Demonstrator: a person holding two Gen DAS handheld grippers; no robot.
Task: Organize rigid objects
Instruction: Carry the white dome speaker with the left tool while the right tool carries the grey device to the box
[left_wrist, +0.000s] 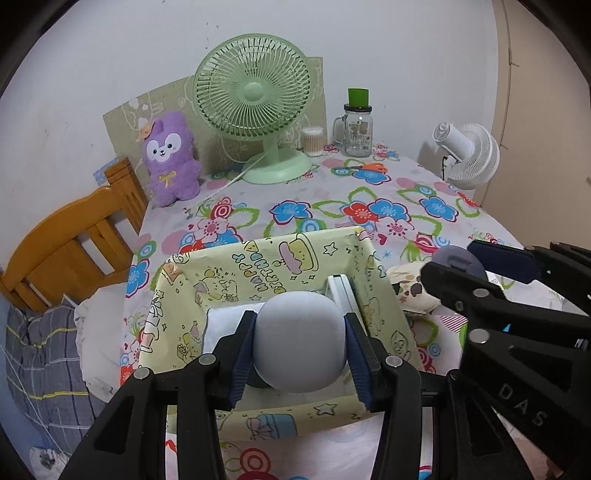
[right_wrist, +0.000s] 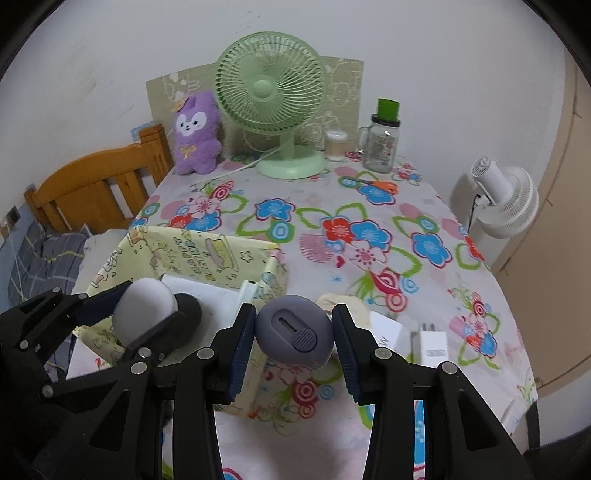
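Note:
My left gripper (left_wrist: 300, 343) is shut on a pale grey rounded case (left_wrist: 300, 339) and holds it over the open yellow patterned box (left_wrist: 258, 258). The same grey case (right_wrist: 144, 314) shows at the left of the right wrist view, above a dark round thing (right_wrist: 190, 314) in the box (right_wrist: 207, 251). My right gripper (right_wrist: 293, 332) is shut on a purple-grey rounded device (right_wrist: 293, 330) with a slot and a ribbed slider, held just right of the box's near corner. White flat items (left_wrist: 341, 295) lie inside the box.
On the floral tablecloth (right_wrist: 369, 229) lie a white charger plug (right_wrist: 430, 345), a white card (right_wrist: 386, 328) and a cream patterned pouch (left_wrist: 412, 291). At the back stand a green fan (left_wrist: 255, 110), purple plush (left_wrist: 171, 158), glass jar (left_wrist: 357, 129), cotton swabs (left_wrist: 312, 139) and scissors (left_wrist: 365, 168).

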